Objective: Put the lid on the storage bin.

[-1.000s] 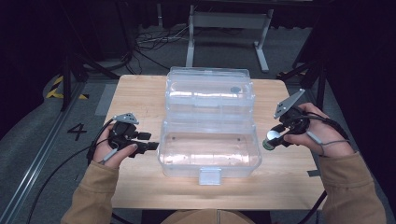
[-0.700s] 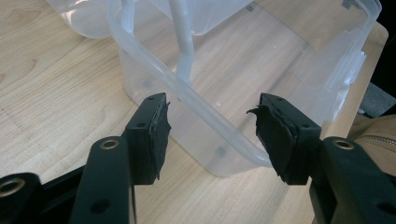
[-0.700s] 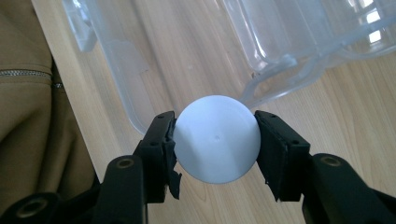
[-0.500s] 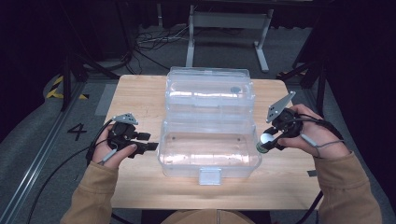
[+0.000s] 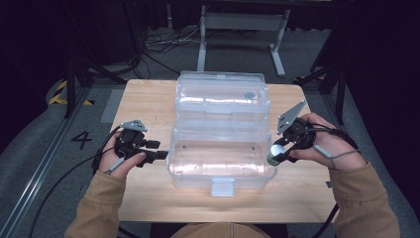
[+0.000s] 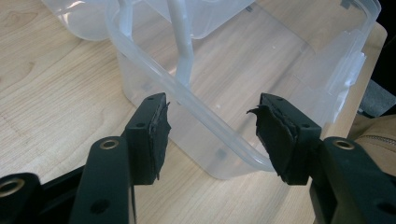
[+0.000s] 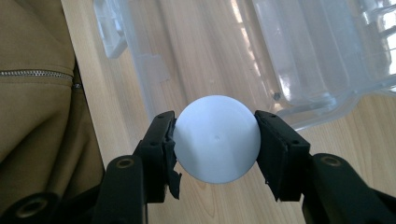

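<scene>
A clear plastic box (image 5: 218, 161) stands open in the middle of the table, its lid (image 5: 223, 94) flipped back behind it. My right gripper (image 5: 275, 153) is shut on a white ball (image 5: 277, 148) and holds it over the box's right front corner. In the right gripper view the ball (image 7: 215, 138) sits squeezed between both pads (image 7: 164, 140), with the box (image 7: 196, 56) beyond it. My left gripper (image 5: 161, 151) stands open beside the box's left wall. In the left gripper view the box's rim (image 6: 187, 95) runs across the gap between the open jaws, touching neither pad.
The wooden table (image 5: 148, 104) has bare room to the left and right of the box and along its front edge. A latch tab (image 5: 222, 187) sticks out from the box's front. Dark floor, cables and a metal stand lie beyond the table's far edge.
My right gripper has carried the white ball a little leftward, up to the box's right front corner. The left gripper has stayed where it was.
</scene>
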Tool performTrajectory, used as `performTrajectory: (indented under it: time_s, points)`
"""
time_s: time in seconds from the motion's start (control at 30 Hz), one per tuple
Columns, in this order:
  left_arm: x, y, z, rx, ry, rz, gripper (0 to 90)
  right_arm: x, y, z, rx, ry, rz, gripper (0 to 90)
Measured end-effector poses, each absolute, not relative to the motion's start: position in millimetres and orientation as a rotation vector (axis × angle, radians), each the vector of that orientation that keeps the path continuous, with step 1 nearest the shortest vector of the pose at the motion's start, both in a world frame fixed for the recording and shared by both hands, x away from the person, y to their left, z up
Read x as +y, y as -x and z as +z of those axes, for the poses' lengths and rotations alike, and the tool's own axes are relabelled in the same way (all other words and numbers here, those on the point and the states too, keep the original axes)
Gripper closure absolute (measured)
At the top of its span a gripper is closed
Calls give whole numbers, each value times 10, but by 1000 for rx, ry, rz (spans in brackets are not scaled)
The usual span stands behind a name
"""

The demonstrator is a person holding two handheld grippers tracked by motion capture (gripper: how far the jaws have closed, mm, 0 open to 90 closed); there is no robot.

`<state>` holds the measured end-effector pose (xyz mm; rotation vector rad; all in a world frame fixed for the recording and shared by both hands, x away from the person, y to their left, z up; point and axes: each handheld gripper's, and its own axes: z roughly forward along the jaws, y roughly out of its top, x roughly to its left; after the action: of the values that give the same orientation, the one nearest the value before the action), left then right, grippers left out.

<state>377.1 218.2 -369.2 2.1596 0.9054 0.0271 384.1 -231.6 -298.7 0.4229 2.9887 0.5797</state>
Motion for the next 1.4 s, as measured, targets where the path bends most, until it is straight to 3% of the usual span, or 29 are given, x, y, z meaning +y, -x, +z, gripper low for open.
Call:
performTrajectory:
  time_s: [0.43, 1.4]
  points:
    - [2174, -3776, -3695, 904, -2163, 24, 442, -2197, -3811, -3051, 3017, -374, 563, 504]
    - [2183, -3775, -3702, 906, -2160, 25, 442, -1986, -3931, -3566, 3096, -277, 492, 504]
